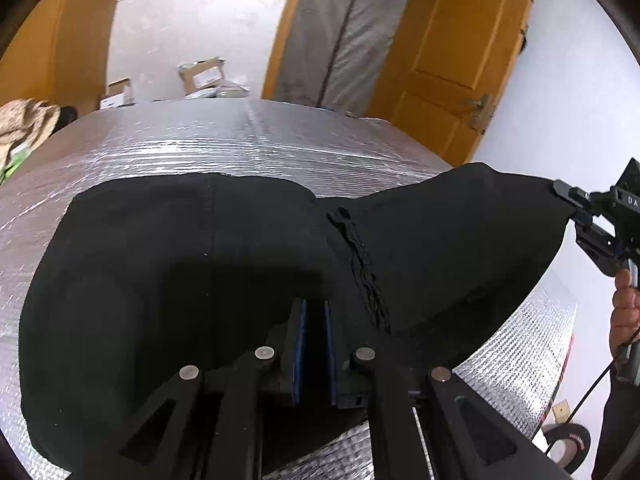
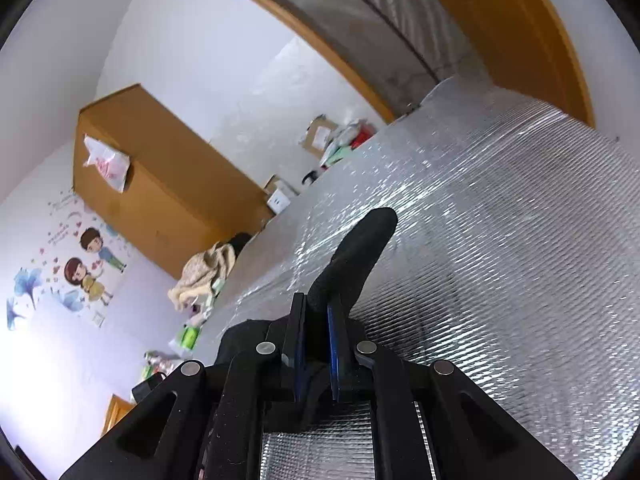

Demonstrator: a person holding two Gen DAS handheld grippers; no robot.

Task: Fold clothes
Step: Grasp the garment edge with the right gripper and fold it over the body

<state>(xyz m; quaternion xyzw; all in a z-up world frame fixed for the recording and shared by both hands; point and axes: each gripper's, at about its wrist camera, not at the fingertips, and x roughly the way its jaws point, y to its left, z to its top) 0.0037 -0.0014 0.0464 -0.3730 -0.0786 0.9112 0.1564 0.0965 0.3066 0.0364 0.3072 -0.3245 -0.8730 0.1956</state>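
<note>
Black garment (image 1: 180, 280) lies spread on the silver padded table (image 1: 260, 136), with its right-hand part lifted off the surface. My right gripper (image 1: 576, 204) is pinched on that raised corner, and in its own view a tongue of black cloth (image 2: 356, 256) sticks up from between the blue pads (image 2: 333, 344), so the hold looks firm. My left gripper (image 1: 316, 344) is nearly closed at the near edge of the garment; the cloth runs dark around its pads, and I judge it is holding that edge, though the black on black makes this hard to confirm.

I take this to be the start of a fold: two points gripped, one side in the air. The next move calls for carrying the lifted side across the flat part while keeping both holds, then laying it down smoothly.

What kind of garment it is I cannot tell. Its near left portion is cut off by the lens rim, and my right hand (image 1: 624, 308) shows only partly.
</note>
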